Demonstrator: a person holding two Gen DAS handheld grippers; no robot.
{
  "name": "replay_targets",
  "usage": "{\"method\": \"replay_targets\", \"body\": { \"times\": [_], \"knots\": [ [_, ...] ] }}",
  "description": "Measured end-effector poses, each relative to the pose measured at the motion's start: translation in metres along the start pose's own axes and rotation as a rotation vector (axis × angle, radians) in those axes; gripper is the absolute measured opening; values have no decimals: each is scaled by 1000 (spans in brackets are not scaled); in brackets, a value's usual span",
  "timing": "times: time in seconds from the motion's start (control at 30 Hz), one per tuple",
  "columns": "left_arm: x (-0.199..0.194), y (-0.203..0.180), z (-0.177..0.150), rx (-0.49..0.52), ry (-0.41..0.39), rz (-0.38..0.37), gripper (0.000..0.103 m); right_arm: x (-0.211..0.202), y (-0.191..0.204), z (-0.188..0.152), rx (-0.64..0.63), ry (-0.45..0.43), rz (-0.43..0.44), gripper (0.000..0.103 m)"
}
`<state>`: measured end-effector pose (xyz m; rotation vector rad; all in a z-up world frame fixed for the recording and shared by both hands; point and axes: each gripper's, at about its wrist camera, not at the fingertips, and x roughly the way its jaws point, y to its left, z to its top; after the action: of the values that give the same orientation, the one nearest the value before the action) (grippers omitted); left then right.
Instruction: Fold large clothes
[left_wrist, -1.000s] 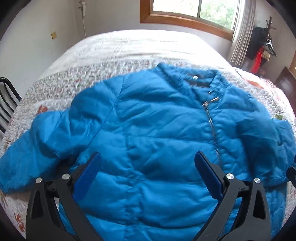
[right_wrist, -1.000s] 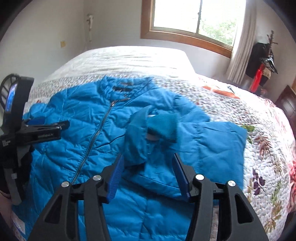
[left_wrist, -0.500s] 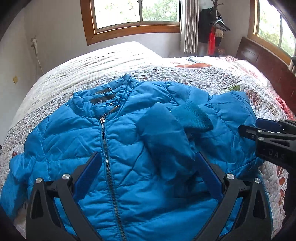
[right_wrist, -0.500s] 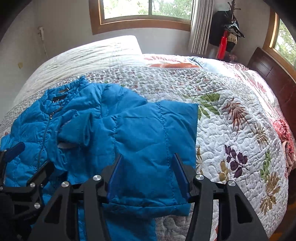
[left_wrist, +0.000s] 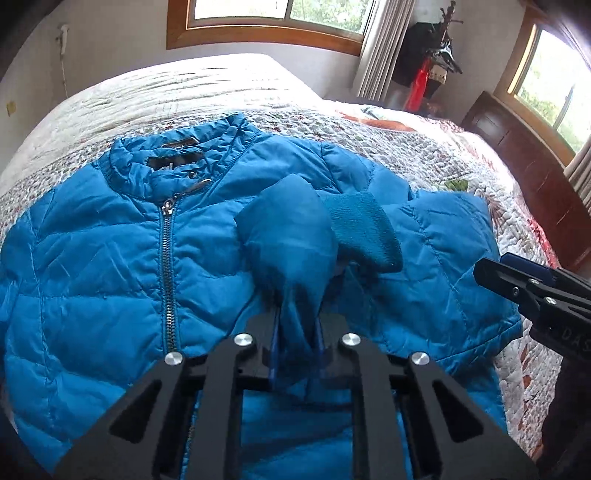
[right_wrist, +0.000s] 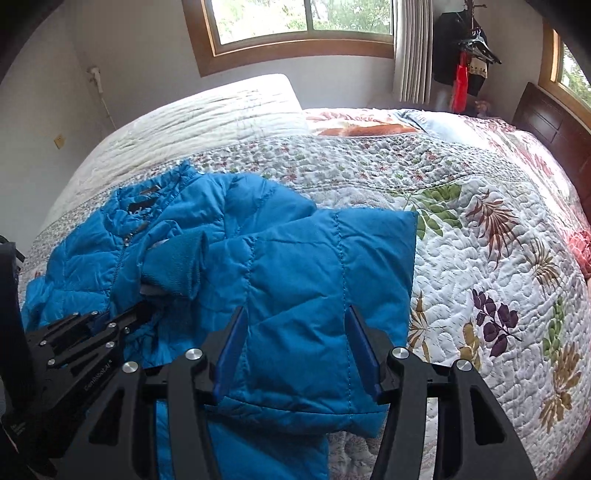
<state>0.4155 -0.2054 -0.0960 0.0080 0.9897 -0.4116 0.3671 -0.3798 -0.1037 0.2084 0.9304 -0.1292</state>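
Observation:
A blue quilted jacket (left_wrist: 110, 258) lies zipped, front up, on the bed, collar toward the far side. Its right sleeve (left_wrist: 291, 236) is folded in over the chest, the knit cuff (left_wrist: 364, 230) showing. My left gripper (left_wrist: 295, 325) is shut on that sleeve's fabric near the cuff. My right gripper (right_wrist: 295, 328) is open, hovering over the folded outer part of the sleeve (right_wrist: 325, 266), pads on either side of it. The right gripper also shows at the right edge of the left wrist view (left_wrist: 517, 277).
The bed carries a floral quilt (right_wrist: 498, 258) and a white cover (right_wrist: 207, 114) at the far side. A dark wooden headboard (right_wrist: 554, 122) stands at the right. Windows and a clothes rack (right_wrist: 465, 48) are along the far wall.
My left gripper has closed on the folded sleeve; half a second ago it was wide open above it. The right gripper stays open over the sleeve's outer part.

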Motion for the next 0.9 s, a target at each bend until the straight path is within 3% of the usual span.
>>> {"method": "replay_targets", "body": {
  "times": [0.1,0.23,0.4,0.5,0.57,0.6,0.67,0.73,0.9],
  "knots": [
    [-21,21,0,-33,-40,4,12,-5,4,1,-4,-7,38,56],
    [-51,58,2,-57,-92,64,12,1,13,-1,-26,6,77,54],
    [-45,116,-5,-128,-22,162,13,37,30,-13,-49,91,108,54],
    [-34,139,-14,-159,14,171,26,54,42,-21,-81,104,84,56],
    [-33,145,-19,-156,2,200,46,56,48,-23,-105,97,61,57],
    [-36,145,-20,-148,-13,201,49,54,49,-24,-107,94,61,57],
    [-45,146,-22,-138,-36,208,69,50,46,-21,-93,93,84,57],
    [-56,139,-21,-116,-74,230,81,44,43,-19,-78,91,109,57],
    [-57,114,-10,-18,-103,303,87,42,45,-17,-83,99,115,57]
  ]
}}
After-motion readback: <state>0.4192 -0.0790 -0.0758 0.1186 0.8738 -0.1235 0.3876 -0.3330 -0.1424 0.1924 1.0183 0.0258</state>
